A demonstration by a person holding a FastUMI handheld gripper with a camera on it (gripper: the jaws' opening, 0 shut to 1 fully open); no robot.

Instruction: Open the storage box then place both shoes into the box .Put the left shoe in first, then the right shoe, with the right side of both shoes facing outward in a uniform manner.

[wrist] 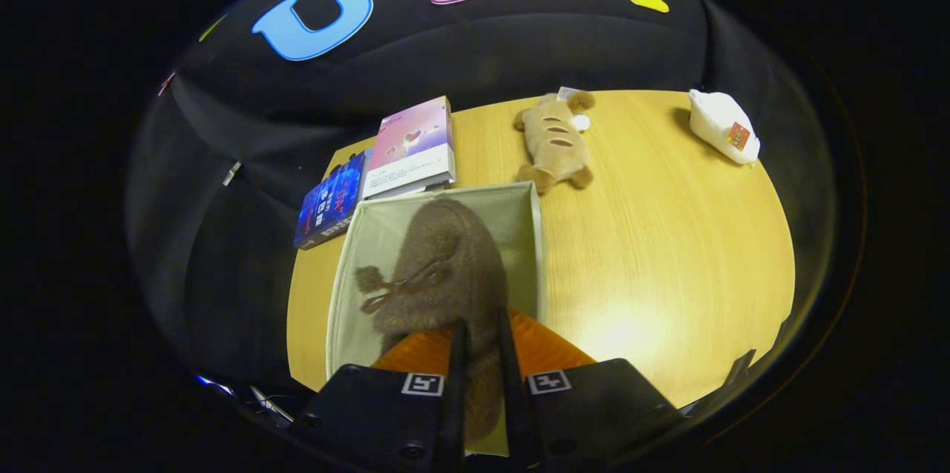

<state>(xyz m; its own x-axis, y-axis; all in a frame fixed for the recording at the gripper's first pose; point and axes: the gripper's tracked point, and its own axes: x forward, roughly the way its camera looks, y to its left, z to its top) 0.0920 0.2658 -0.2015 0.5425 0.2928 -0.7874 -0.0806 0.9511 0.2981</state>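
While its fingers clamp narrowly on the fuzzy brown bow-laced shoe (pixel 445 265), the gripper (pixel 481 328) holds it over the open pale-green fabric storage box (pixel 523 235) at twelve o'clock.

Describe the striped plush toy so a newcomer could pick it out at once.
Start at the wooden table and find the open fabric storage box, over which the hand-held gripper is shut on a fuzzy brown shoe. Just beyond the box's far corner lies the tan plush toy. Brown stripes on its back set it apart from the white plush and the two books.
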